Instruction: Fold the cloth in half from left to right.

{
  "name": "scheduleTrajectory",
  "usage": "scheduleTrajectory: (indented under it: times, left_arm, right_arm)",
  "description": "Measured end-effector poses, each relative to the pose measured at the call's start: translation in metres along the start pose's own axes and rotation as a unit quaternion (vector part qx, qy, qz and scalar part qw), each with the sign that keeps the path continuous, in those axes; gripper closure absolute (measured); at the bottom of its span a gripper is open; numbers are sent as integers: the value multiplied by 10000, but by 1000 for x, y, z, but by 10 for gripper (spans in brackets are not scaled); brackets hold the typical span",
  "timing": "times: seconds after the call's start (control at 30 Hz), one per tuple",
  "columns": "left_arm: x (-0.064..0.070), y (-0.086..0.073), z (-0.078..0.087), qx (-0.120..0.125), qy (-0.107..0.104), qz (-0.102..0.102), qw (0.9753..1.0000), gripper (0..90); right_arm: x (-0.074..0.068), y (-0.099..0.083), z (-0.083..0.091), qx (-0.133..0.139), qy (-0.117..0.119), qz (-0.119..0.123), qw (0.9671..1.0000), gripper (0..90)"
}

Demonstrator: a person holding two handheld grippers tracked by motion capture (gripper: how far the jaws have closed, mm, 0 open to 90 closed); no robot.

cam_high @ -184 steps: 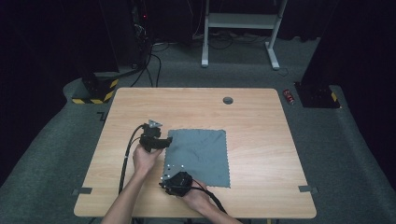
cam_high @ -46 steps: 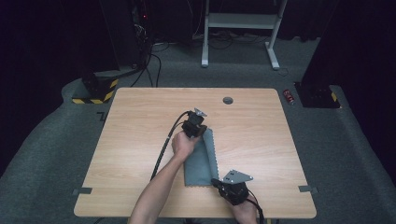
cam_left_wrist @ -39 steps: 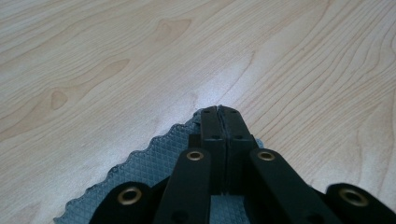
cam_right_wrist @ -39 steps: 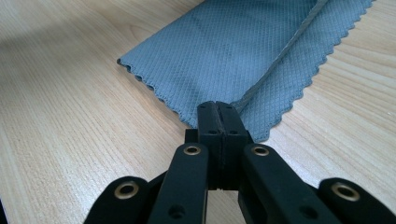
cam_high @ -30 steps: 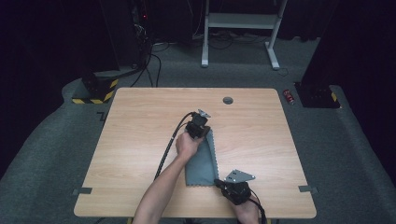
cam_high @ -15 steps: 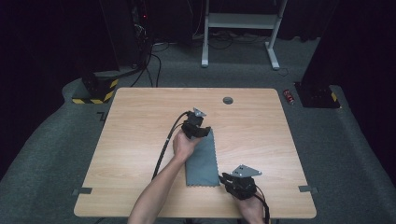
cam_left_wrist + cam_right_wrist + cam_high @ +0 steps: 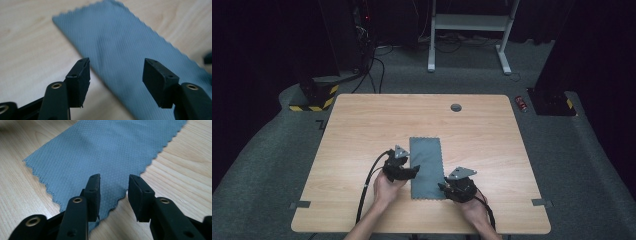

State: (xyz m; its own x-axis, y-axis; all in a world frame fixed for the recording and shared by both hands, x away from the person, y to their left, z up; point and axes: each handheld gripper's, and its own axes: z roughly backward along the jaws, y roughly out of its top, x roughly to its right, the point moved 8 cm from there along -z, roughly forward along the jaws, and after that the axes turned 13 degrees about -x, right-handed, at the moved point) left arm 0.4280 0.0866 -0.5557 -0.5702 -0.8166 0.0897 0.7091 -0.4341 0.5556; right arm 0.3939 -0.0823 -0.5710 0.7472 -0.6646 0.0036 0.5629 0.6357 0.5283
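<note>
The grey cloth point(image 7: 427, 168) is lying flat as a narrow strip, folded in half by the look of it, near the middle of the bench point(image 7: 362, 125), long side running 12 to 6 o'clock. Looks like the next fold is the short way, so the near end needs to go up to the far end.

Your right claw point(image 7: 446, 187) is sitting at the near corner around 5 o'clock, jaws partly apart with nothing in them; in the right gripper view the scalloped corner point(image 7: 110, 205) sits right between them. Slide the lower jaw flat under both layers before you pinch, or you'll only grab the top one.

Your left claw point(image 7: 414, 170) is wide open, empty, at the 9 o'clock long edge. Shift it down toward the 7 o'clock corner so both near corners lift together, then line up the zigzag edges before letting go.
</note>
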Motion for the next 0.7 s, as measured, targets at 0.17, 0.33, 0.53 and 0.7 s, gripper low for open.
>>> scheduleTrajectory:
  times: [0.17, 0.33, 0.53, 0.7]
  left_arm:
    - [12, -25, 5, -42, -6, -26, 10000, 349]
    - [18, -40, 4, -217, 304, -267, 9989, 333]
    - [23, -50, 7, -146, 367, -213, 9990, 362]
    - [27, -53, 9, -107, 350, -296, 9989, 428]
  right_arm:
    - [0, 2, -5, -106, -22, 84, 9999, 581]
    - [7, 2, -6, -85, 2, -50, 10000, 573]
    - [14, 0, -4, -71, -38, -132, 9999, 572]
    - [16, -2, -3, -94, -77, -173, 9998, 575]
